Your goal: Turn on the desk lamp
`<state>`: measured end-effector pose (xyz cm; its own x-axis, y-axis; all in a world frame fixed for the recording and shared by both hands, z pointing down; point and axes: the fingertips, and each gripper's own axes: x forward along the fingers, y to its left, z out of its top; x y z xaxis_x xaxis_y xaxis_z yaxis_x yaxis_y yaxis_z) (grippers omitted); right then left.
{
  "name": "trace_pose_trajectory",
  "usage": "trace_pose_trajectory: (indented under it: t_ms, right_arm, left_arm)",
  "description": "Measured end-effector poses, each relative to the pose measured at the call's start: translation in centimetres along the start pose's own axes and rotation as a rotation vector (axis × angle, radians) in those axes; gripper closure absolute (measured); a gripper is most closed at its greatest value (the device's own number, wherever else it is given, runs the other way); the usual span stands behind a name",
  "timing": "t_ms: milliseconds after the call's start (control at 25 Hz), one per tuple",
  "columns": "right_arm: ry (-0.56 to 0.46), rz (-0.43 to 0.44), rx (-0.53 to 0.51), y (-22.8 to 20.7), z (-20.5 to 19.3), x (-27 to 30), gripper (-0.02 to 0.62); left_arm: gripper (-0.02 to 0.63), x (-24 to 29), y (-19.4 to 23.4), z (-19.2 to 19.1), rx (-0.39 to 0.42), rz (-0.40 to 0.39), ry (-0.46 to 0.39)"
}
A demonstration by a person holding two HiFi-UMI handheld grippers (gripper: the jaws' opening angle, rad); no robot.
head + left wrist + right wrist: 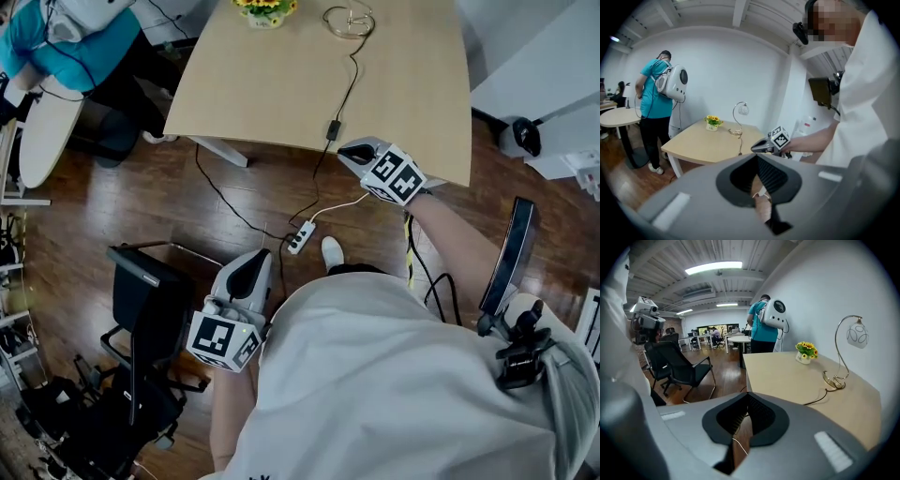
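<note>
The desk lamp (847, 348) has a curved silver stem and a round white shade, and stands at the far side of the beige table (281, 84); its ring base (348, 21) shows in the head view. A black cord runs from it to an inline switch (333, 128) near the table's front edge. My right gripper (359, 153) hovers shut just right of that switch, holding nothing. My left gripper (247, 277) hangs shut and empty, low by my body over the floor. In the left gripper view, the lamp (739, 112) and right gripper (761, 147) both appear.
A small pot of yellow flowers (265, 9) sits at the table's far edge. A white power strip (301, 236) lies on the wooden floor below the table front. A black office chair (141, 309) stands at my left. A person in teal (66, 47) stands by a round table (45, 141).
</note>
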<state>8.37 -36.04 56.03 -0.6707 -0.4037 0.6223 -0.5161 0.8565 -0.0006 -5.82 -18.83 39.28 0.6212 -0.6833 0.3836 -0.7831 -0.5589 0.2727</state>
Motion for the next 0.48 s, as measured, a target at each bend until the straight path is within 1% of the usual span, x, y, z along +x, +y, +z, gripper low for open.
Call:
trace_pose_trajectory:
  t_ms: [240, 480]
  right_arm:
    - [0.078, -0.009, 0.007, -4.7, -1.6, 4.3, 0.591]
    - [0.156, -0.002, -0.012, -7.1, -3.2, 7.4, 0.591]
  left_arm:
    - [0.586, 0.2, 1.2, -0.4, -0.048, 0.068, 0.013]
    - [0.586, 0.3, 2.1, -0.5, -0.08, 0.108, 0.028]
